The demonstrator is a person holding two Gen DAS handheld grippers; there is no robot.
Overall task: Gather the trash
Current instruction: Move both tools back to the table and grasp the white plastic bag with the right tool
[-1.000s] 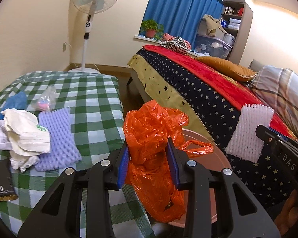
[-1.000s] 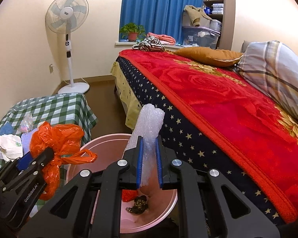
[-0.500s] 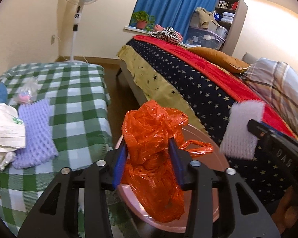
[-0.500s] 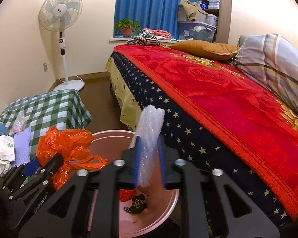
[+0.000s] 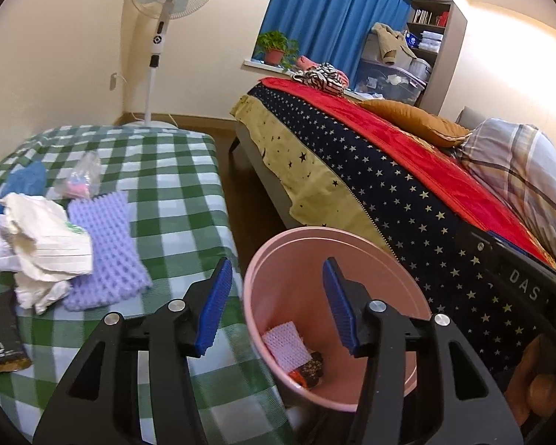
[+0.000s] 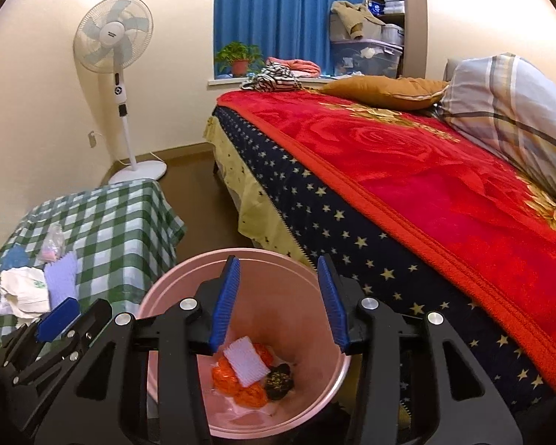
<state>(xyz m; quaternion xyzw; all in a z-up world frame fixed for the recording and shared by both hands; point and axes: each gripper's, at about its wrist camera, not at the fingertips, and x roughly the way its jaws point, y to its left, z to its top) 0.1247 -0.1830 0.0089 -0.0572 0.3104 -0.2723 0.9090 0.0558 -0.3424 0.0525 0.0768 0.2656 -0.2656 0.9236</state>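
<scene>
Now both tools (image 6: 278, 300) (image 5: 274, 306) opening, empty, over pink bin (image 6: 174, 293)

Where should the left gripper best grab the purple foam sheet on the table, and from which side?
Probably the purple foam sheet's free right long edge, coming from the bin side. The sheet lies flat on the table, crumpled white paper overlaps its left edge, and the right edge is bare. The left gripper is empty, jaws opening.

The right gripper (image 5: 526, 289) reads "DAS"; the dark wrapper (image 5: 2, 337) shows a "4".
</scene>
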